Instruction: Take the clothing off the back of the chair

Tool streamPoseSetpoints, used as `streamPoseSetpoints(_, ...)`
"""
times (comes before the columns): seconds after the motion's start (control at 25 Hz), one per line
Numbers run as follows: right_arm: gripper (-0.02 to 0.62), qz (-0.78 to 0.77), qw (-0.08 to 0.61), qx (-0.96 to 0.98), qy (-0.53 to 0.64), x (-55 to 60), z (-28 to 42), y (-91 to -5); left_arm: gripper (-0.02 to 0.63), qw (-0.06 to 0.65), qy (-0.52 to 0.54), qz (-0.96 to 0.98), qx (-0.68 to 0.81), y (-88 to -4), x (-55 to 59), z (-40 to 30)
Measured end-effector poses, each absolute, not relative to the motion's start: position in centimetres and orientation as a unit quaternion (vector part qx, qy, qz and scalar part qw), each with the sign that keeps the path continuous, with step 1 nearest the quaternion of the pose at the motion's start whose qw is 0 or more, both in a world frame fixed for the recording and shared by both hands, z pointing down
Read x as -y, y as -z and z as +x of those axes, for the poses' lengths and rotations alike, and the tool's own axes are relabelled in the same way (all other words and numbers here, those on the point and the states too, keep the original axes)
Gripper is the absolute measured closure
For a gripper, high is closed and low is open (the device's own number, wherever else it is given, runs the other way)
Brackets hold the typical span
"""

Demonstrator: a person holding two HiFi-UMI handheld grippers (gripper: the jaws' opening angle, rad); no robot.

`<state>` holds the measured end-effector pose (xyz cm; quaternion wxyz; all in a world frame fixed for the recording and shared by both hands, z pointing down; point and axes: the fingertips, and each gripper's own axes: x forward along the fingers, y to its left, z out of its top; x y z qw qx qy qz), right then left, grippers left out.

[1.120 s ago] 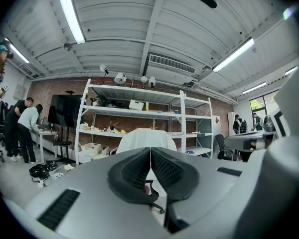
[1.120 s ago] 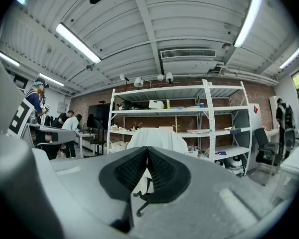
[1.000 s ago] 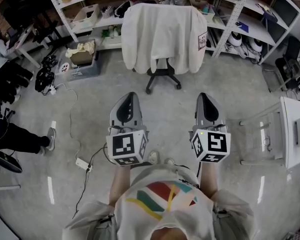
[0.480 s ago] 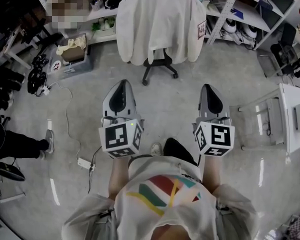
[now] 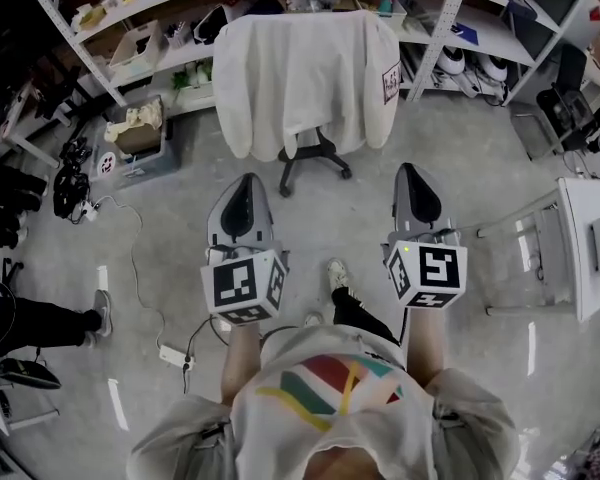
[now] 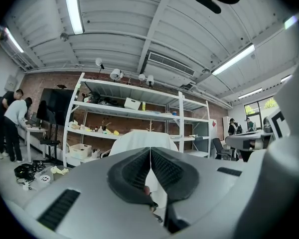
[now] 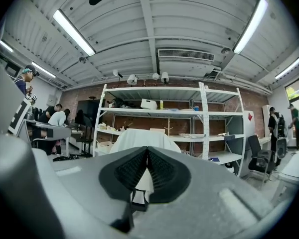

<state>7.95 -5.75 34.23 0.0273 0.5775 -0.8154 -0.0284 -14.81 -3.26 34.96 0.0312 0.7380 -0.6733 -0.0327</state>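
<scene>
- Left tool and right tool: jaws together, holding nothing.
- Coat hangs on chair ahead of both tools, well apart; floor lies between.
- Shelves stand behind the chair; tabletop is right of right tool.
- Coat hides chair's back and seat.

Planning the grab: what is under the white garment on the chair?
Under the white garment, only the chair's black base, a column and spreading legs, shows. The backrest and seat are covered and cannot be seen.
</scene>
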Motion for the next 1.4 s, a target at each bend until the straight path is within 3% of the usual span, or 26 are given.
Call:
streamPoseSetpoints(0.72, 0.592, 0.542, 0.045, 0.838, 0.053, 26.0, 11.6, -32.8, 0.591, 0.016, 0.037, 0.698, 0.715, -32.4, 22.4, -11.5)
streamPoseSetpoints(1.4, 0.592, 0.508, 0.047, 0.858, 0.053, 31.0, 5.6, -32.0, 0.592, 0.018, 0.031, 0.683, 0.73, -31.0, 27.1, -15.0)
